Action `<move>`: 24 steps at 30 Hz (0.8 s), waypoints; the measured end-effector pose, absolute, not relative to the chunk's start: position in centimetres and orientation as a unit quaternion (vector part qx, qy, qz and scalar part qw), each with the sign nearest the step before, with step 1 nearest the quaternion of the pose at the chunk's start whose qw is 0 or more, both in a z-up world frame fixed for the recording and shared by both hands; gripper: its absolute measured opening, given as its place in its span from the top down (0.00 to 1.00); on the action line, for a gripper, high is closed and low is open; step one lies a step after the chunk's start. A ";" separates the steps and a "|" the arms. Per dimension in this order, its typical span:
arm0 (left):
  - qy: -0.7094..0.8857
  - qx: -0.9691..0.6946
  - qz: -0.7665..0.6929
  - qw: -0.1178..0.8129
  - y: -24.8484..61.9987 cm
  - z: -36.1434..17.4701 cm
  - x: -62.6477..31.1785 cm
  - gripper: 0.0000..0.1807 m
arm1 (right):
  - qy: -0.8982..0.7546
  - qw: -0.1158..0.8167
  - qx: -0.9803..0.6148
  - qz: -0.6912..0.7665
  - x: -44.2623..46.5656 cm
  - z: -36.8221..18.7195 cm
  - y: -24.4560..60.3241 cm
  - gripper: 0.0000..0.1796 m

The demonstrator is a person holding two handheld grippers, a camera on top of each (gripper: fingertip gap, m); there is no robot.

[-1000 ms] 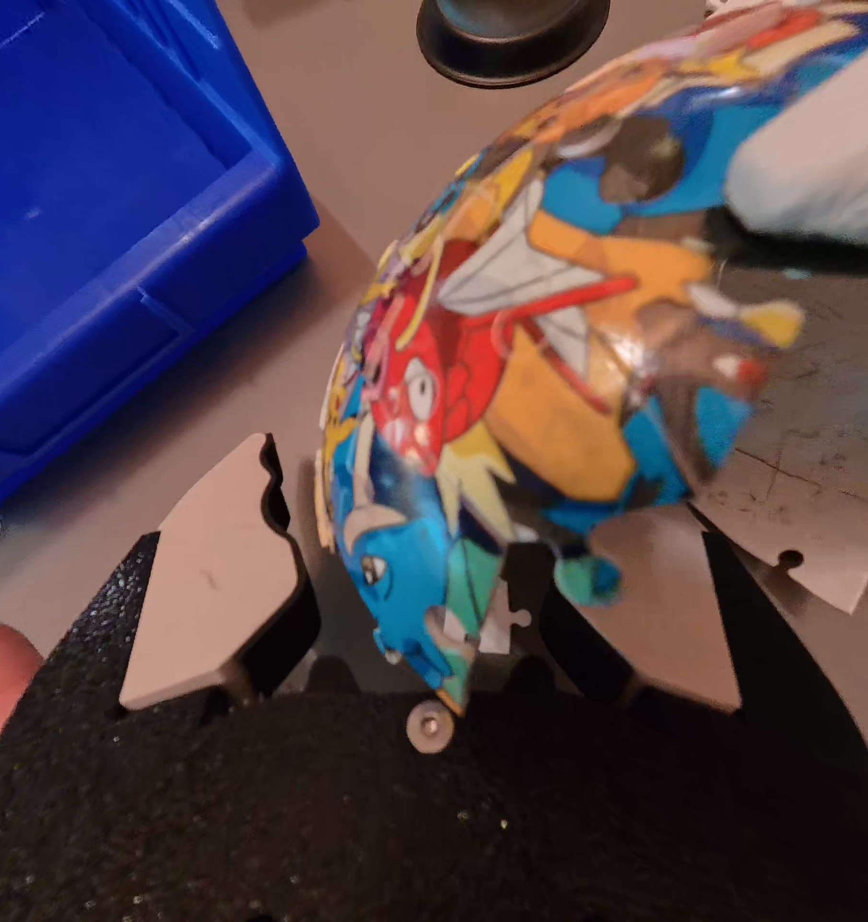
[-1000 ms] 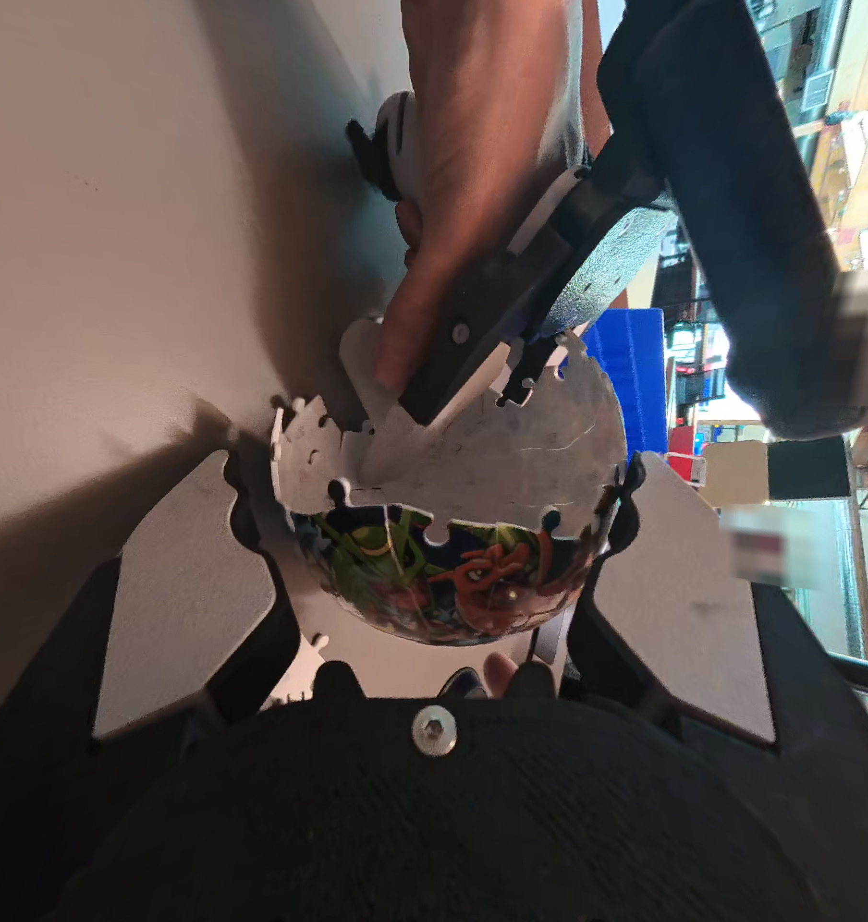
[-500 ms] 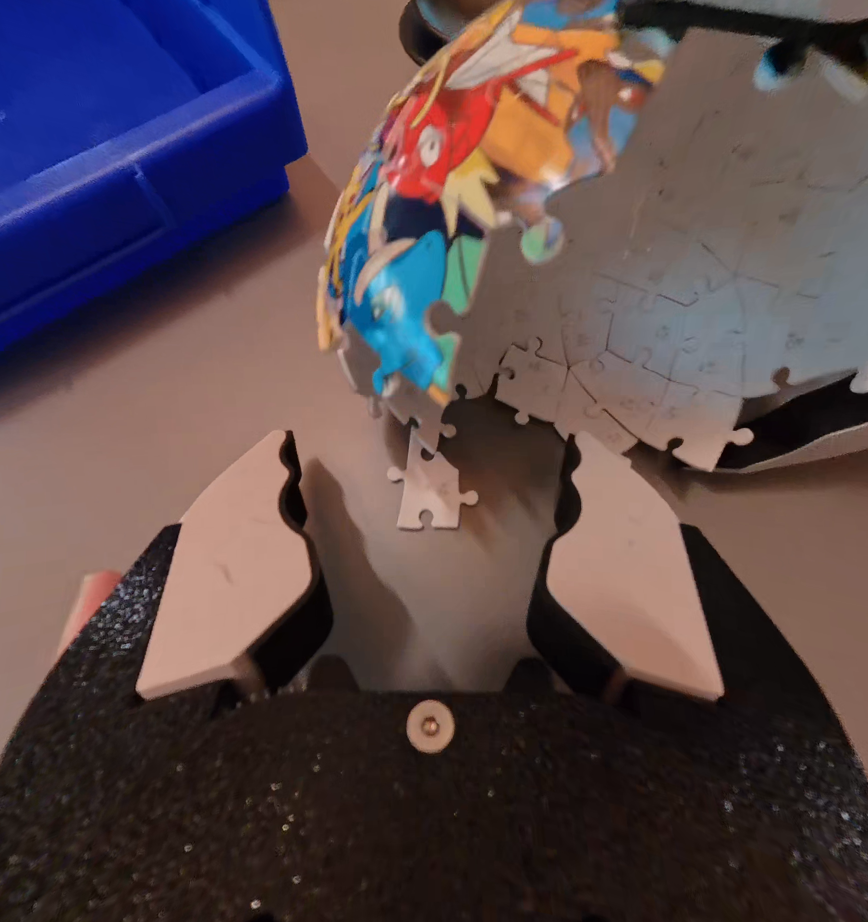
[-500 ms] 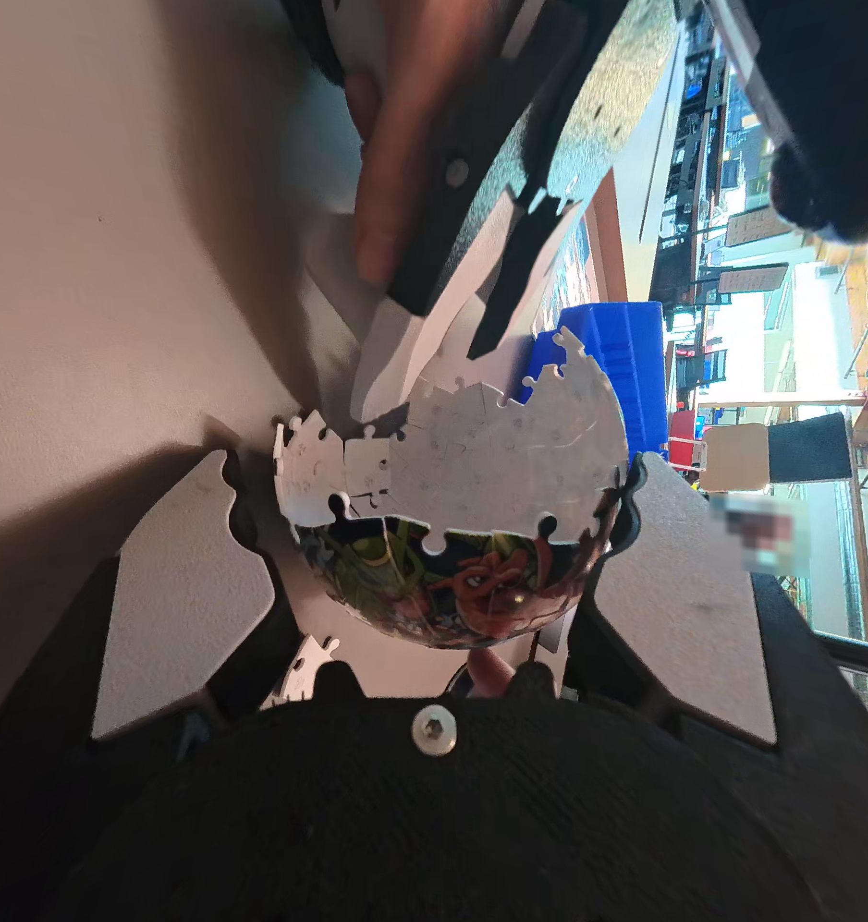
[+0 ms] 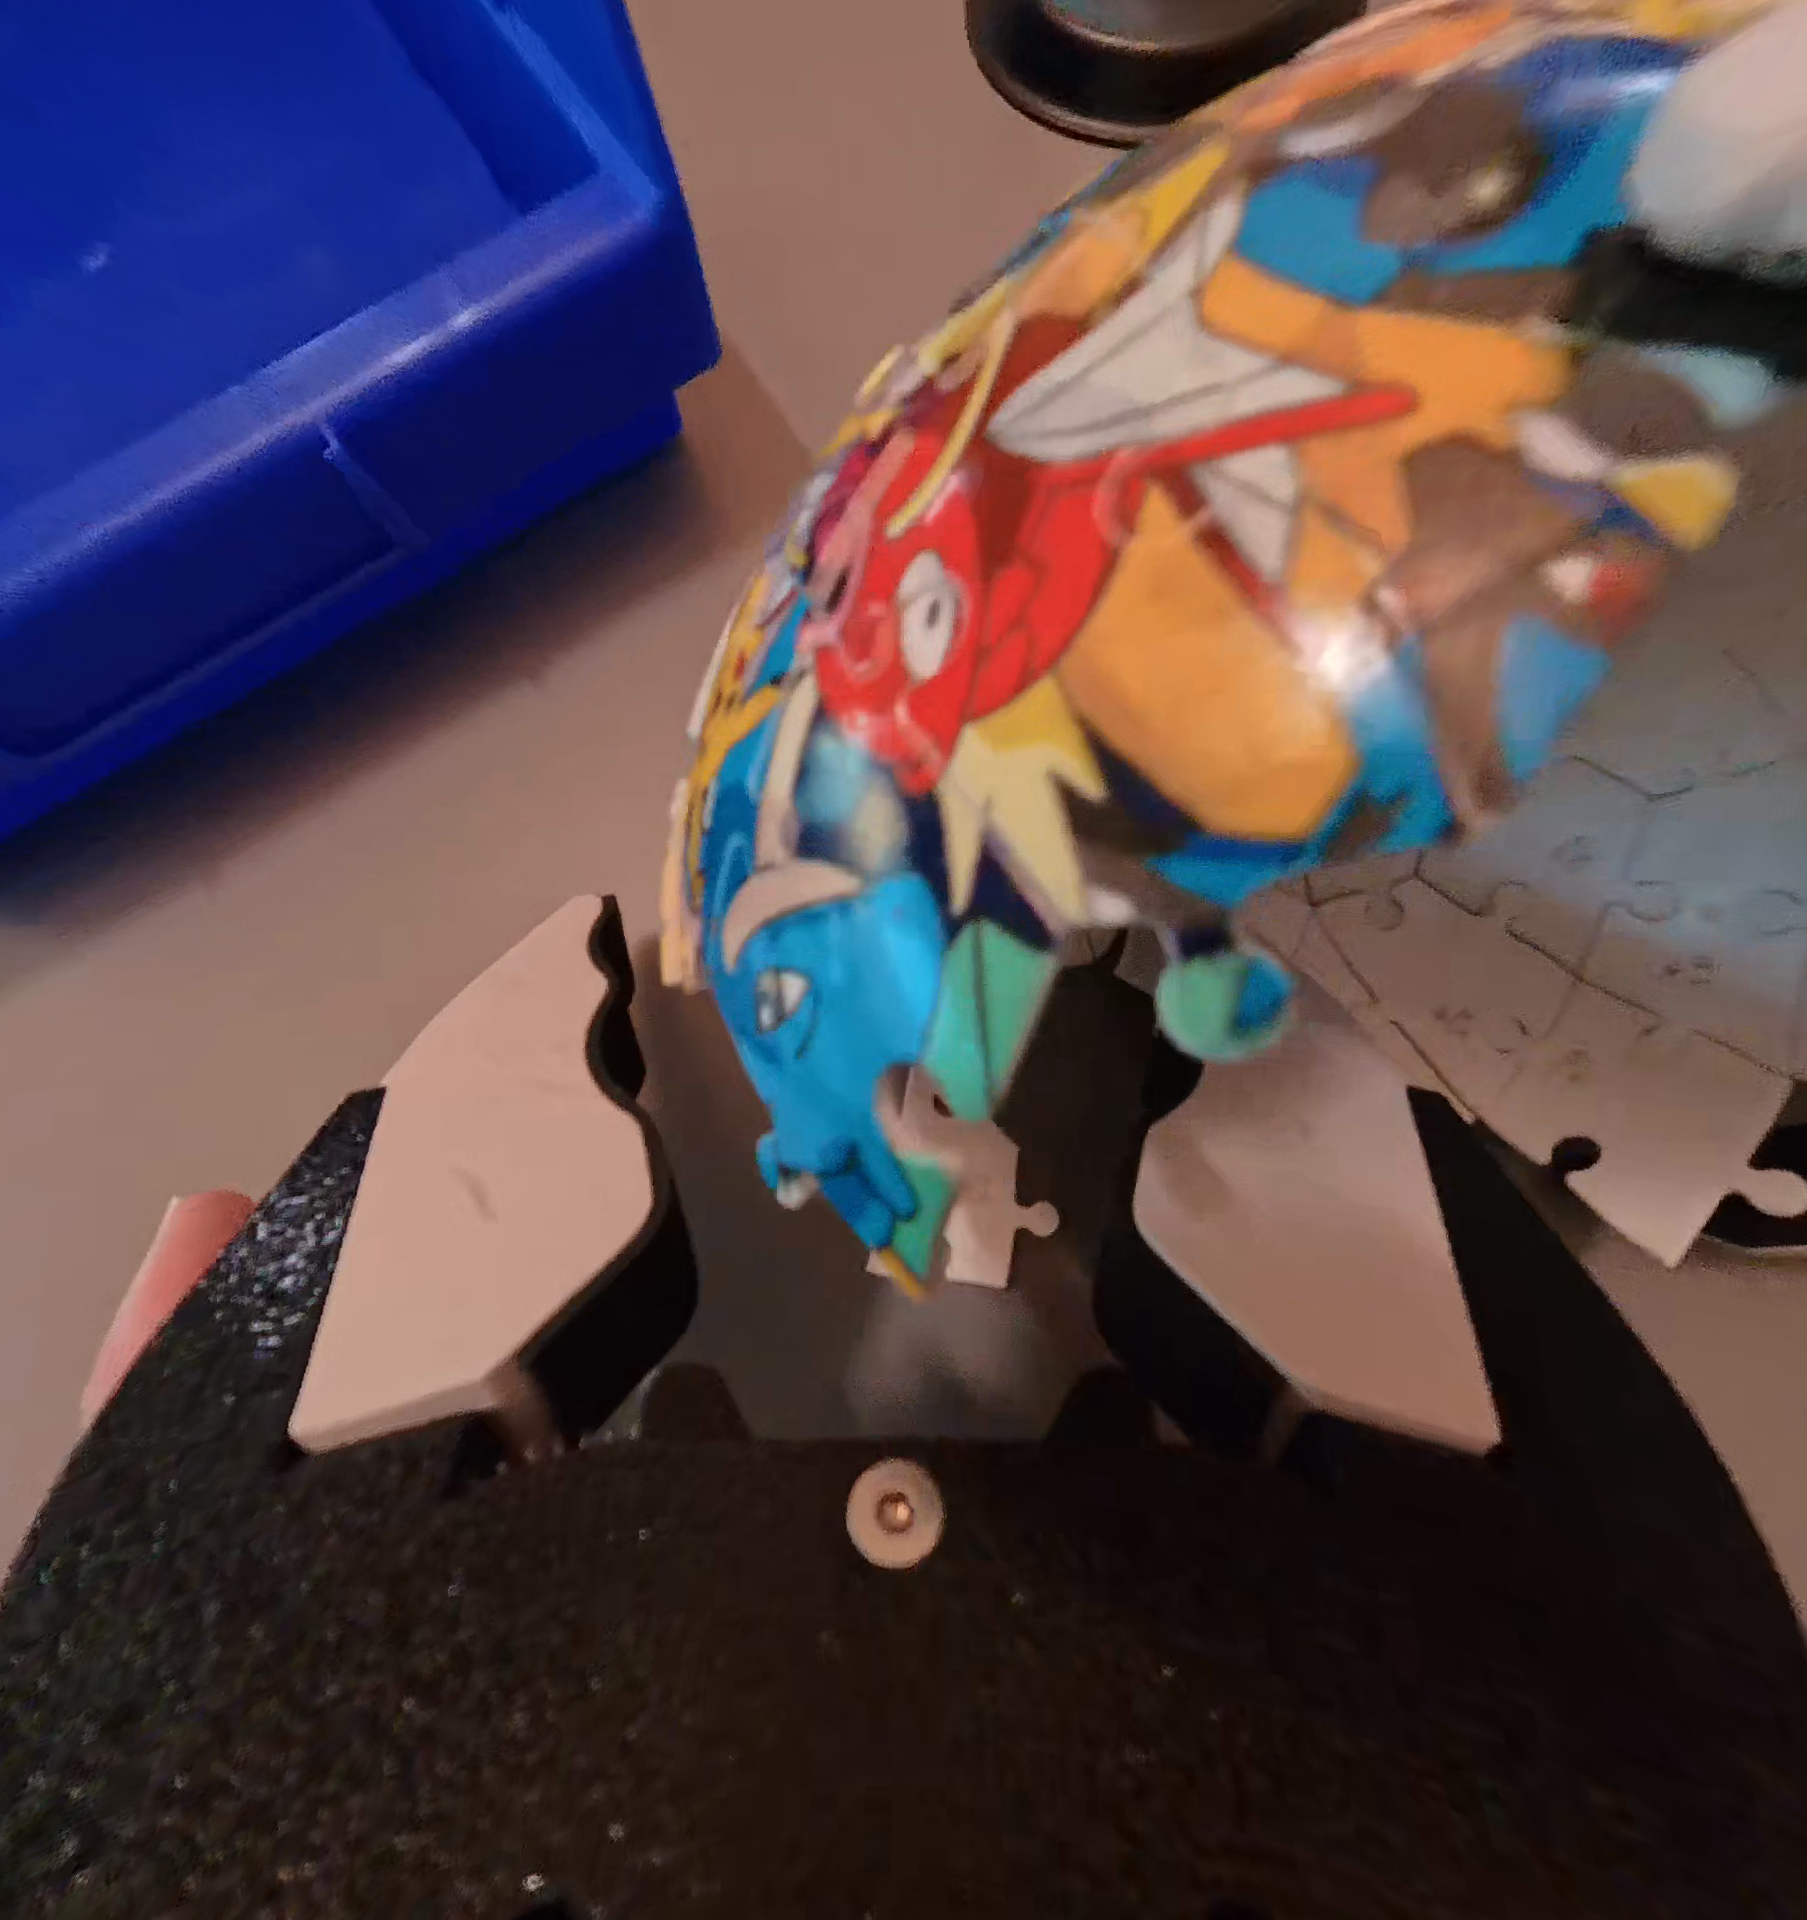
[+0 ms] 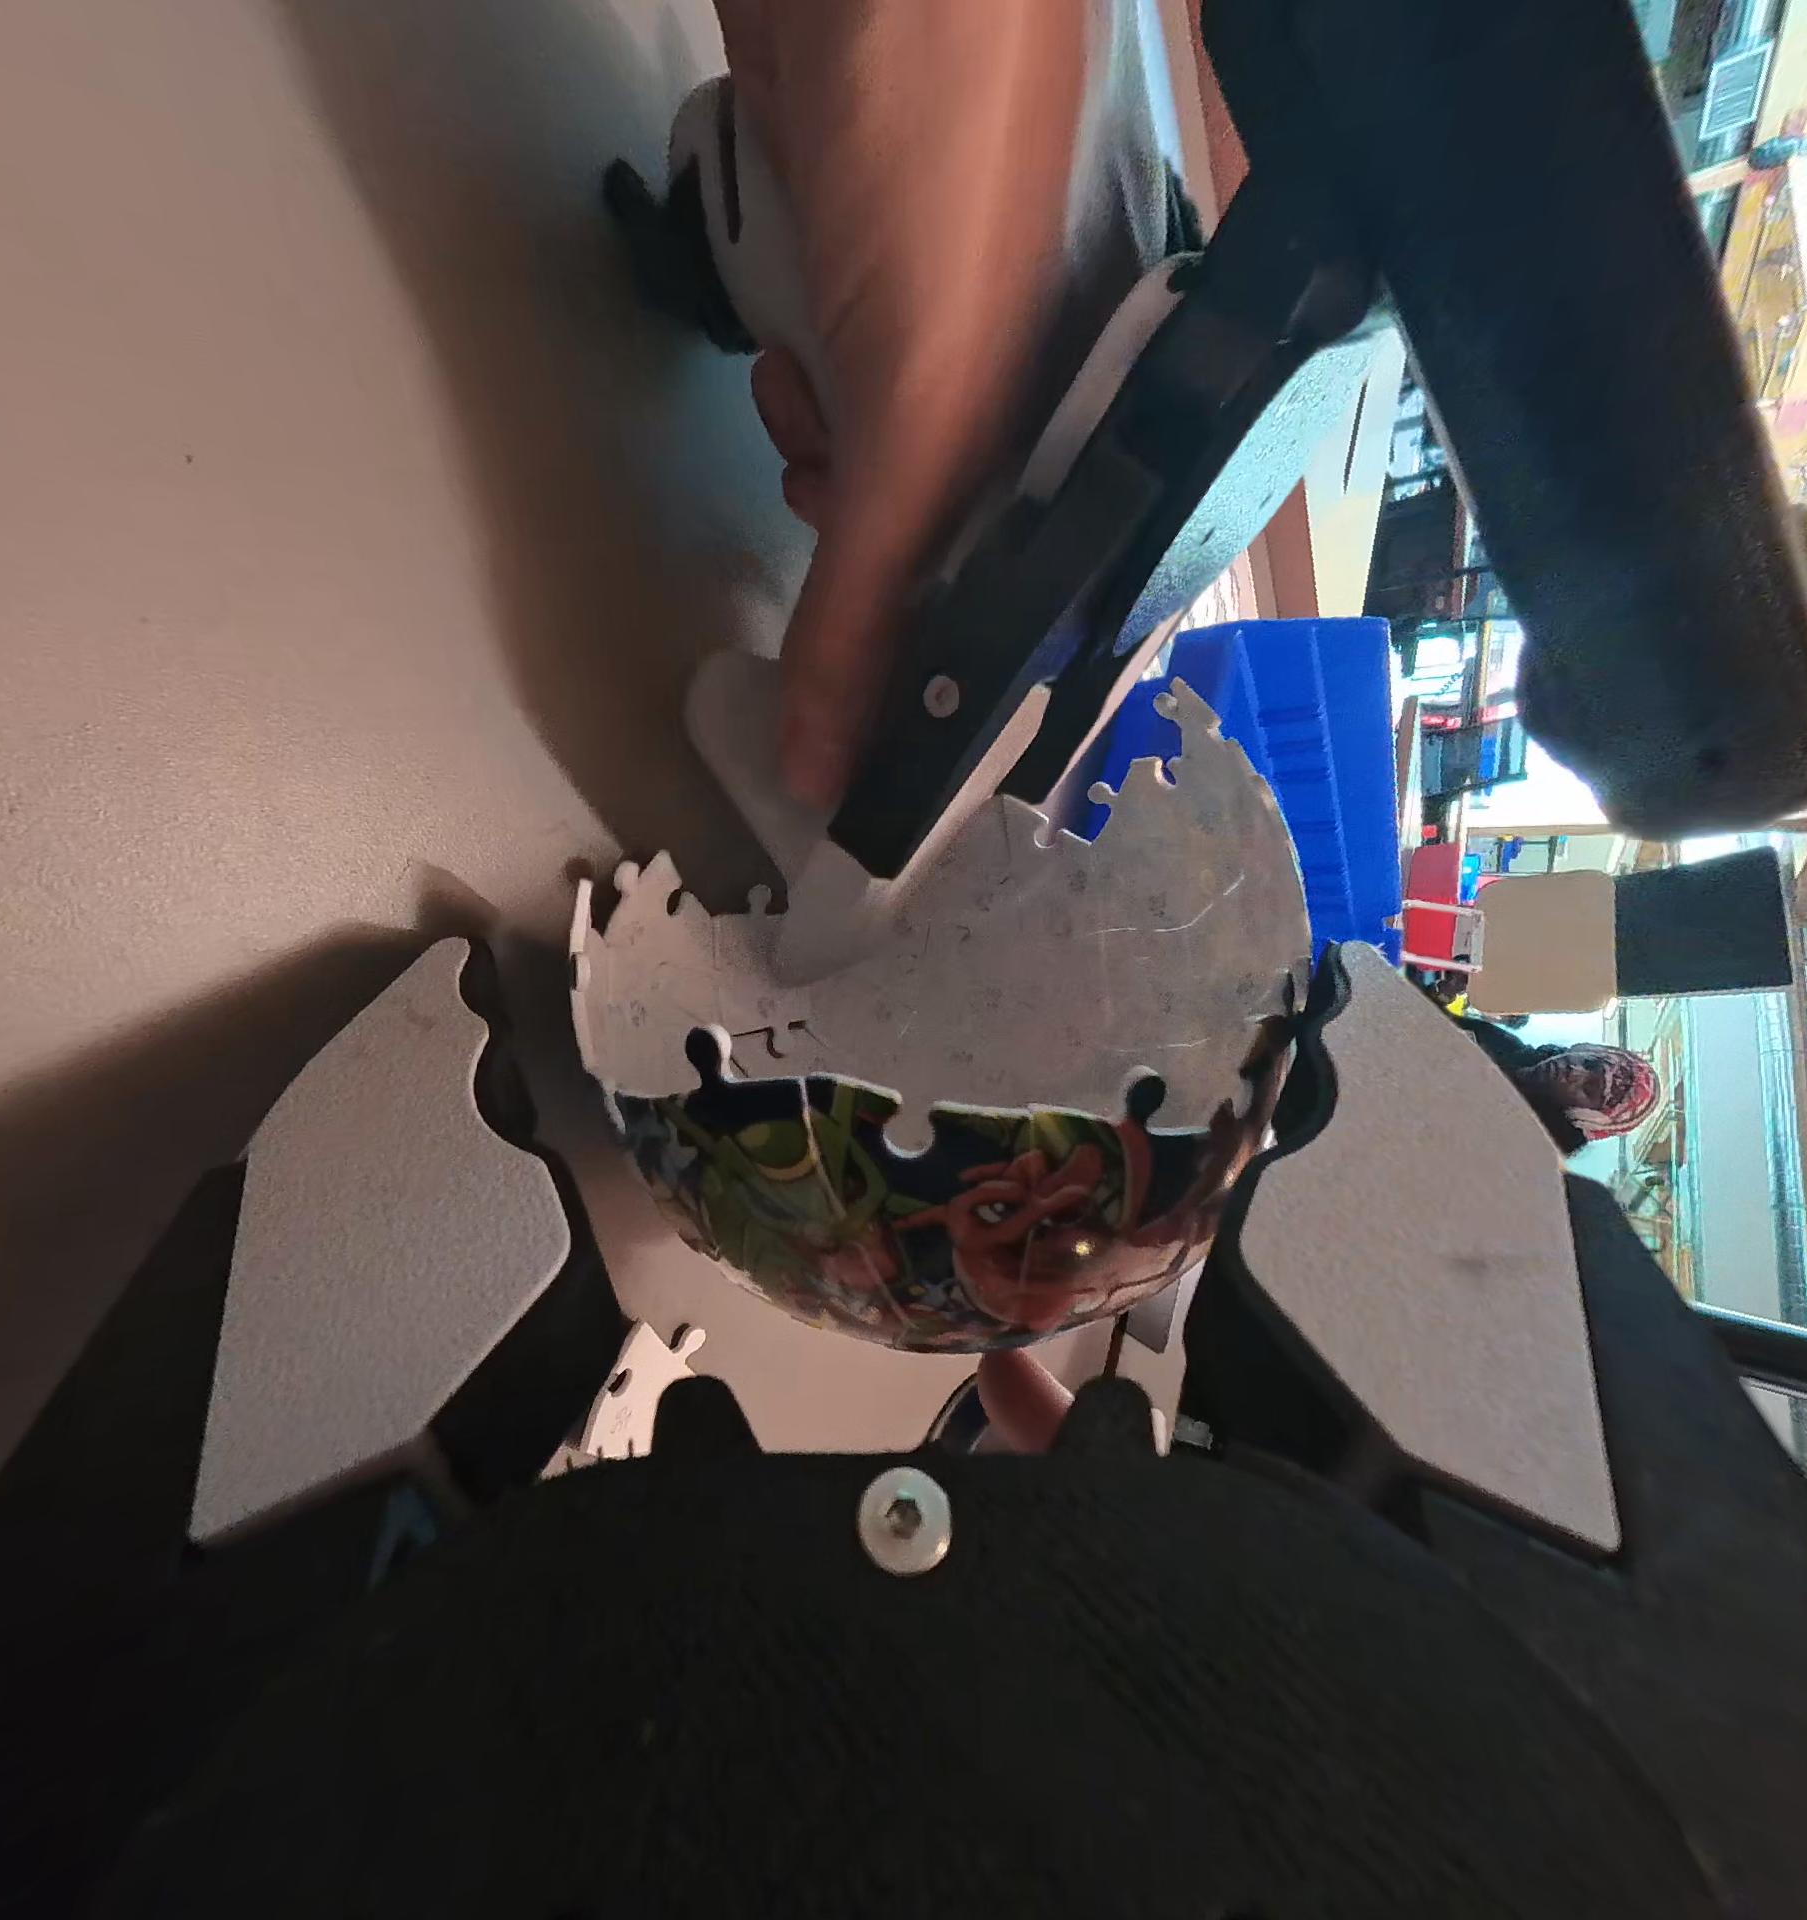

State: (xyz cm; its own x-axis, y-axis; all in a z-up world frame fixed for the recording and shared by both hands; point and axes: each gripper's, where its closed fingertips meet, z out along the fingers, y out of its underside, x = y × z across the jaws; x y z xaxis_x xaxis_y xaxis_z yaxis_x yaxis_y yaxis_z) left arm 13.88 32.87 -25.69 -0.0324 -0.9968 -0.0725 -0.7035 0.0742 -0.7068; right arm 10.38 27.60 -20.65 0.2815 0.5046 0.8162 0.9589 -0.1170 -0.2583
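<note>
Two grippers, one half-built puzzle ball [image 5: 1138,623], and the left gripper [image 5: 857,956] has gone right back in. Half a second ago it was pulled off, with a loose white piece lying on the table [image 5: 255,1039] between its fingers. Now the shell's jagged rim sits between those fingers again. Its jaws are spread wide and aren't clamping anything. From the right wrist view, one of its fingers [image 6: 826,925] pokes inside the bowl against the grey inner wall, with the person's hand [image 6: 878,416] behind it.

The right gripper [image 6: 899,1039] hasn't budged. It's spread wide too, with the shell cradled between the jaws. The right-side jaw touches the rim, and there's a clear gap on the other side.

The shell is a curved bowl of interlocked pieces, with glossy cartoon print outside and plain grey inside, and the edge is all tabs and notches. A white piece [image 5: 982,1195] shows at the lower rim, though the blur hides whether it's attached. Another loose piece [image 6: 639,1382] lies on the table by the right gripper. A blue bin [image 5: 255,416] stands just beside it all.
</note>
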 end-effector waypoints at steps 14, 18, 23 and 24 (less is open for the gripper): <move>0.722 -0.576 -0.261 0.280 31.9 -25.6 15.1 0.49 | -0.514 0.415 -0.704 -0.261 10.7 -20.7 27.9 0.21; 0.731 -0.566 -0.253 0.286 32.0 -25.5 15.3 0.48 | -0.507 0.421 -0.709 -0.252 10.8 -20.7 28.0 0.20; 0.727 -0.566 -0.257 0.291 32.1 -25.5 15.5 0.46 | -0.504 0.424 -0.711 -0.249 10.9 -20.7 28.1 0.19; 0.726 -0.565 -0.257 0.296 32.2 -25.5 15.5 0.45 | -0.503 0.423 -0.711 -0.249 10.9 -20.7 28.1 0.19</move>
State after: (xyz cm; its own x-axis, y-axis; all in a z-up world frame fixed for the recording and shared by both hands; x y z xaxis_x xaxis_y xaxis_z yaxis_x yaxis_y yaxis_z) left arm 15.49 32.17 -25.48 -0.1874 -0.9723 -0.1397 -0.6685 0.2304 -0.7071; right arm 10.92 28.12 -20.73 0.3689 0.5048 0.7804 0.9266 -0.1346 -0.3510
